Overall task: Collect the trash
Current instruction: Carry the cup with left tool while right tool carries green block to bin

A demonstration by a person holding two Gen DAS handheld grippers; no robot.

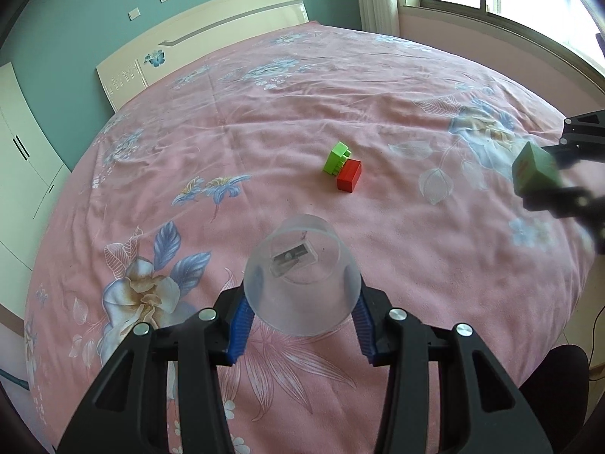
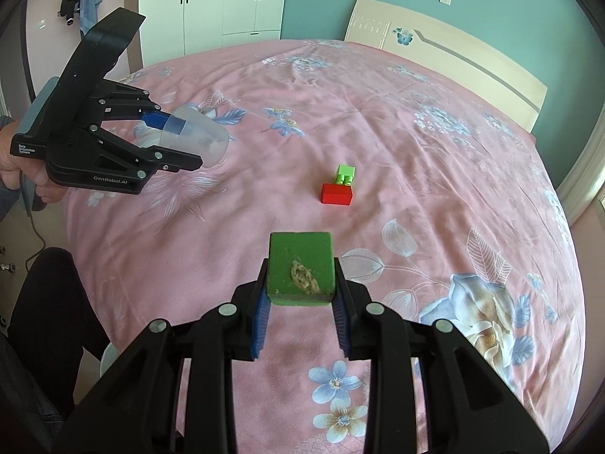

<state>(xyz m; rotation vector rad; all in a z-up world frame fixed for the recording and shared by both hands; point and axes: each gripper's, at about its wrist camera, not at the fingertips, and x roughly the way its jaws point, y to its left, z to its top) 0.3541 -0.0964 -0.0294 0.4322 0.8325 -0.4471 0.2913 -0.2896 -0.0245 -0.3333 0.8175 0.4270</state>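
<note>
Left gripper (image 1: 302,299) closed on clear cup (image 1: 302,276), held above pink bed (image 1: 264,132), on the near side of the bricks; small object lying inside cup

Right gripper (image 2: 301,295) closed on green block (image 2: 301,268), also above bed and near side of bricks; pale damaged spot on block face

Green brick (image 1: 337,157) and red brick (image 1: 349,176) touching, lying on bed middle, well apart from both grippers

Hand (image 2: 15,162) holding left gripper handle at bed edge

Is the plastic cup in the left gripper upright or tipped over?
Tipped. The clear plastic cup lies nearly sideways between the fingers of the left gripper, held above the bed, its wide end toward the gripper and its base pointing away.
</note>
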